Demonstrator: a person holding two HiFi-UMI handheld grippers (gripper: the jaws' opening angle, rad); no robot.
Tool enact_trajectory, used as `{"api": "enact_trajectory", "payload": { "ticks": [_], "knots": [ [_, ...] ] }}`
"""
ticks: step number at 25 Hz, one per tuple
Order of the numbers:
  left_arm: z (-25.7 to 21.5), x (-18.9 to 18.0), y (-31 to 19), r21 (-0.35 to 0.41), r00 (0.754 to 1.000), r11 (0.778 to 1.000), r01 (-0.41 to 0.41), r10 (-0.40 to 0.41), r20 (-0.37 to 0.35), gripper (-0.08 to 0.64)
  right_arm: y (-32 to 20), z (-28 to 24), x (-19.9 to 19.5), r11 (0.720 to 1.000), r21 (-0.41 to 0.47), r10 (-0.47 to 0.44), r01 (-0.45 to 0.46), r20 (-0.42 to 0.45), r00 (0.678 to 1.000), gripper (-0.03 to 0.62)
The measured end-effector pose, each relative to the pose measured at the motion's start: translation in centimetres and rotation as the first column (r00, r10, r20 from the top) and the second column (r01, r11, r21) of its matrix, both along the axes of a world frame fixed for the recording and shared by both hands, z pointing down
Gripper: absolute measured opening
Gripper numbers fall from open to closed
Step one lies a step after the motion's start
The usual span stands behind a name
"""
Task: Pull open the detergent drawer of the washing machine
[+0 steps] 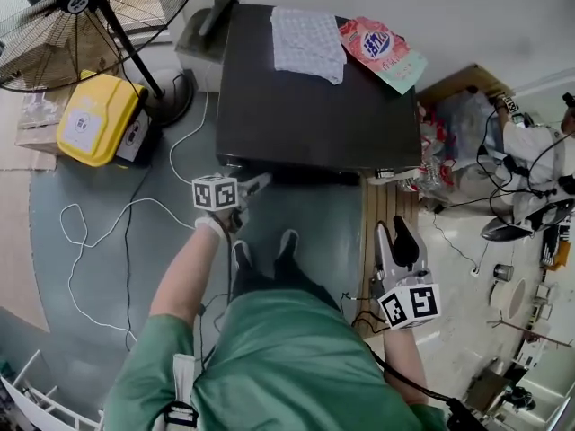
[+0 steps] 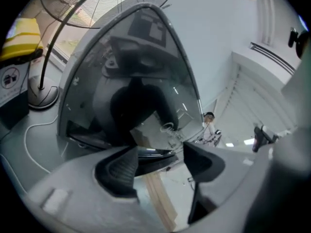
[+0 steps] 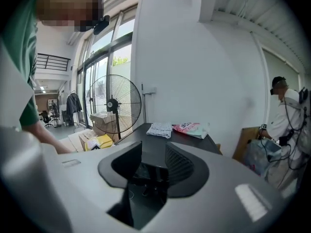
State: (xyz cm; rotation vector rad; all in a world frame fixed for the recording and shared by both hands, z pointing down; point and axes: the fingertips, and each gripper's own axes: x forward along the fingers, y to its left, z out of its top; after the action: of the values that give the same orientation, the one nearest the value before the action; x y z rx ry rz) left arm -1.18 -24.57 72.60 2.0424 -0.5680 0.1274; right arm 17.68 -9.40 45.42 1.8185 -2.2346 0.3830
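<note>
The dark washing machine point(image 1: 314, 106) stands in front of me, its top seen from above. My left gripper point(image 1: 256, 185) is at the machine's upper front left corner, close to the glossy front point(image 2: 131, 81). Its jaws stand open point(image 2: 158, 161), and a thin dark glossy edge point(image 2: 153, 154) of the front lies between them without the pads pressing on it. Whether this edge is the drawer's front I cannot tell. My right gripper point(image 1: 393, 232) hangs off the machine's right front corner, open and empty point(image 3: 153, 161), and looks across the machine's top point(image 3: 146, 132).
A folded cloth point(image 1: 308, 43) and a pink detergent pouch point(image 1: 382, 52) lie on the machine's top. A standing fan point(image 1: 90, 16), a yellow box point(image 1: 94, 119) and a white cable point(image 1: 90, 232) are on the floor at left. Wooden planks point(image 1: 377, 214) and another person point(image 1: 530, 151) are at right.
</note>
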Motion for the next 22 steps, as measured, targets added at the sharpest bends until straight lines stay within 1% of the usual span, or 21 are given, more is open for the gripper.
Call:
{"api": "enact_trajectory", "payload": {
  "ticks": [3,5,7,12,14,17,20,22],
  "knots": [
    [0.0,0.4,-0.3,-0.004,0.999,1.0,-0.019,0.019,-0.033,0.315,0.3,0.4,-0.1,1.0,-0.012,0.021,-0.02,0.037,0.999,0.15],
    [-0.1,0.5,-0.4,-0.008,0.998,1.0,-0.027,0.027,-0.052,0.33,0.4,0.7,-0.3,1.0,-0.02,0.022,-0.022,0.043,0.999,0.15],
    [-0.1,0.5,-0.3,-0.009,0.997,0.999,-0.036,0.036,-0.061,0.33,0.5,1.1,-0.6,0.999,-0.029,0.021,-0.019,0.044,0.999,0.15],
    [0.3,0.1,-1.1,-0.022,0.995,0.999,-0.03,0.027,-0.096,0.331,0.7,1.9,-1.4,0.999,-0.05,0.01,-0.007,0.053,0.999,0.15],
    [0.3,0.1,-1.3,-0.032,0.991,0.999,-0.04,0.035,-0.133,0.331,0.8,2.1,-1.8,0.998,-0.059,-0.003,0.006,0.057,0.998,0.15],
    [-0.2,0.3,-1.4,-0.057,0.974,0.997,-0.05,0.036,-0.222,0.345,1.2,2.5,-2.9,0.996,-0.069,-0.05,0.054,0.058,0.997,0.15],
    [-0.8,0.4,-1.6,-0.082,0.954,0.996,-0.023,-0.002,-0.301,0.342,1.5,2.8,-4.0,0.992,-0.079,-0.093,0.097,0.055,0.994,0.15],
    [-1.0,0.5,-1.7,-0.09,0.941,0.996,0.001,-0.031,-0.337,0.34,1.7,3.0,-4.3,0.99,-0.088,-0.103,0.108,0.058,0.993,0.15]
  ]
}}
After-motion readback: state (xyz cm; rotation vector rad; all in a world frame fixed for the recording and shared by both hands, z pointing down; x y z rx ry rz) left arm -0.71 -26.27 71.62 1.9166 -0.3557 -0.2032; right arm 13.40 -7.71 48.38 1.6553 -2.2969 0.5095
